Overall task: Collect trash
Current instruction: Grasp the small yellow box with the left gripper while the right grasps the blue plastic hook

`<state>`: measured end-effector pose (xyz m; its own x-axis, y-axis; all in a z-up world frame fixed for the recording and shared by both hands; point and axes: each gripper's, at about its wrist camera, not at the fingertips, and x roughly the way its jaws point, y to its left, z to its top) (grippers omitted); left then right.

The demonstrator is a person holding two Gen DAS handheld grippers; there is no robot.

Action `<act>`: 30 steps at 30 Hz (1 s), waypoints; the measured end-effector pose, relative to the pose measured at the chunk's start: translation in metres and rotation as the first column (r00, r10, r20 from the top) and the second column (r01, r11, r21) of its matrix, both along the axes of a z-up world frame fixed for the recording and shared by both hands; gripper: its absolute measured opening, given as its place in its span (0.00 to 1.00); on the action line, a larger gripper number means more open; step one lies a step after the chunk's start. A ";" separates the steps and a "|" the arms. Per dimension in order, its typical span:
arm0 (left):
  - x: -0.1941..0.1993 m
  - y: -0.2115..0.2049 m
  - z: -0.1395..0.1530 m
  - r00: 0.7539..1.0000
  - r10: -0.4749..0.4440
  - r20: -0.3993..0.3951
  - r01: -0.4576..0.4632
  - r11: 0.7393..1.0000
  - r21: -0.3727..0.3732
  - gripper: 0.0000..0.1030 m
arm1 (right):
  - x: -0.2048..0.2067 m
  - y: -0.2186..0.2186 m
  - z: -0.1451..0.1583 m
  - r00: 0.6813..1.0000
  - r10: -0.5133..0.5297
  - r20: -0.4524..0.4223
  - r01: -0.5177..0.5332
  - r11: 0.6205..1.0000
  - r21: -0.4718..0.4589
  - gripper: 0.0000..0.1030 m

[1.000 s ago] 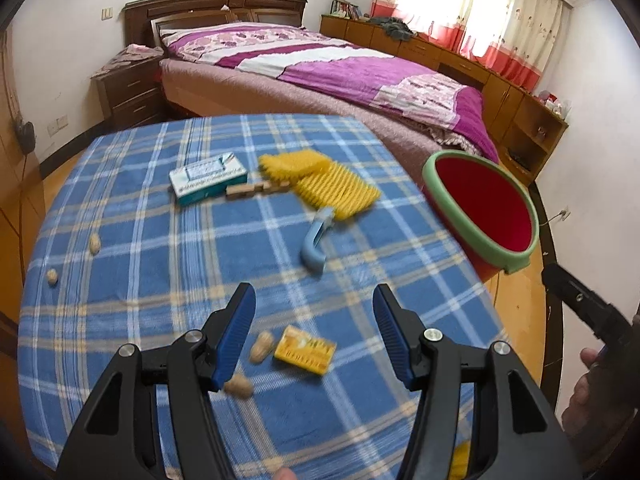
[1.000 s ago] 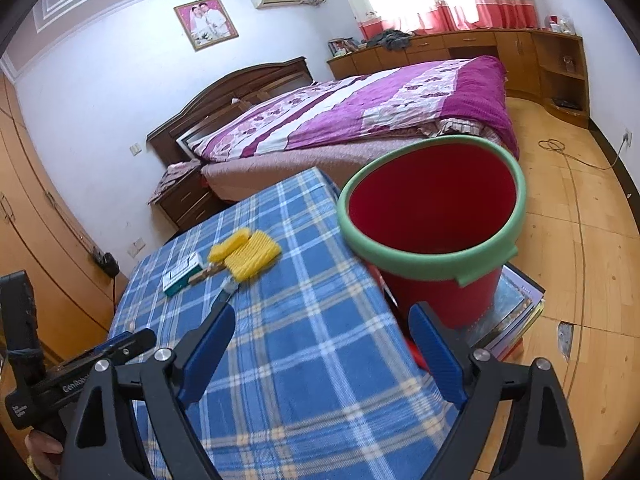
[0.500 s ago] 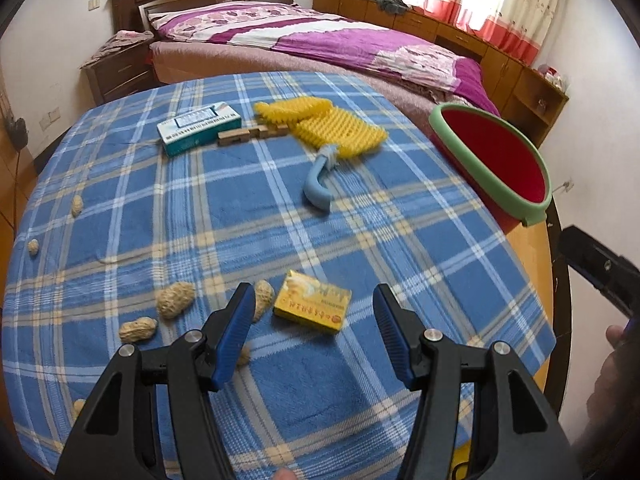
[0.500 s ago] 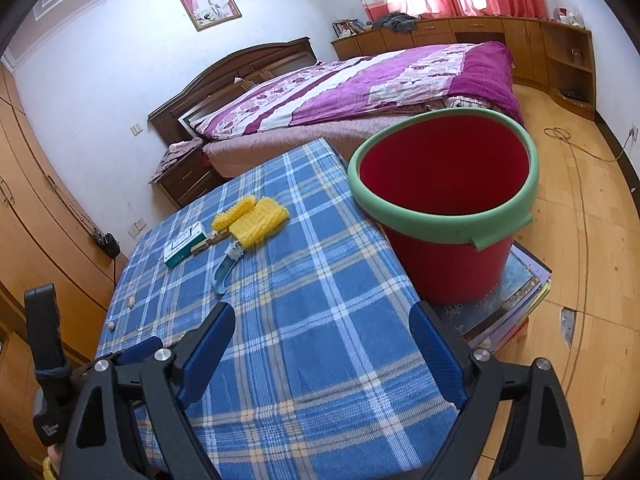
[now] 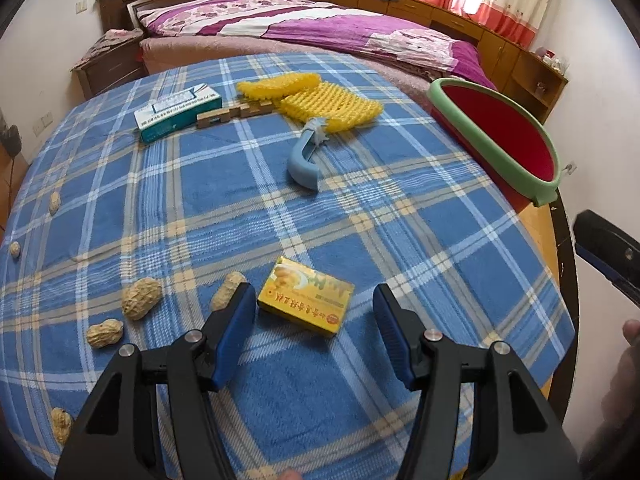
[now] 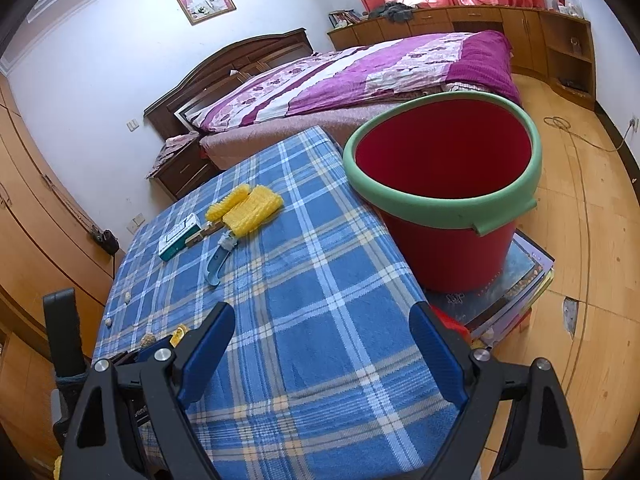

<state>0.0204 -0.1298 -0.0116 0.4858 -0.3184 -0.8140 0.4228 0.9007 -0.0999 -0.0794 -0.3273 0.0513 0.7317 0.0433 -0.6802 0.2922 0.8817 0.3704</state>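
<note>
My left gripper (image 5: 314,300) is open and empty, its jaws on either side of a small yellow box (image 5: 306,301) lying on the blue plaid tablecloth (image 5: 240,200). Peanuts (image 5: 141,298) lie scattered to its left. Farther back lie a blue handled tool (image 5: 306,158), yellow foam netting (image 5: 328,106), a wooden piece (image 5: 234,114) and a white-and-teal box (image 5: 178,113). The red bucket with a green rim (image 6: 444,188) stands off the table's right edge. My right gripper (image 6: 322,330) is open and empty above the table's near right part.
The bucket stands on a stack of books (image 6: 516,280) on the wooden floor. A bed with a purple cover (image 5: 320,28) lies beyond the table. Wooden cabinets (image 6: 520,28) line the far wall. My right gripper also shows at the right edge of the left wrist view (image 5: 608,252).
My left gripper has moved back and down toward the yellow box, which now lies between its jaws. My right gripper has drawn back and risen; the bucket looks farther away.
</note>
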 end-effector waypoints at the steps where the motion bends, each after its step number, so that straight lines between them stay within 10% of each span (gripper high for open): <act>1: 0.001 0.000 -0.001 1.000 0.004 0.006 -0.004 1.000 0.007 0.59 | 0.000 0.000 -0.001 1.000 -0.001 -0.001 0.001 1.000 0.001 0.88; 8: 0.001 -0.004 -0.003 0.998 -0.001 0.060 -0.002 0.999 0.048 0.46 | 0.004 -0.002 -0.007 1.000 0.003 -0.017 -0.003 1.000 0.015 0.88; 30: 0.053 0.059 0.031 0.978 0.185 0.092 -0.180 0.982 -0.063 0.46 | 0.067 0.038 -0.007 0.992 0.116 -0.054 -0.118 0.993 -0.030 0.88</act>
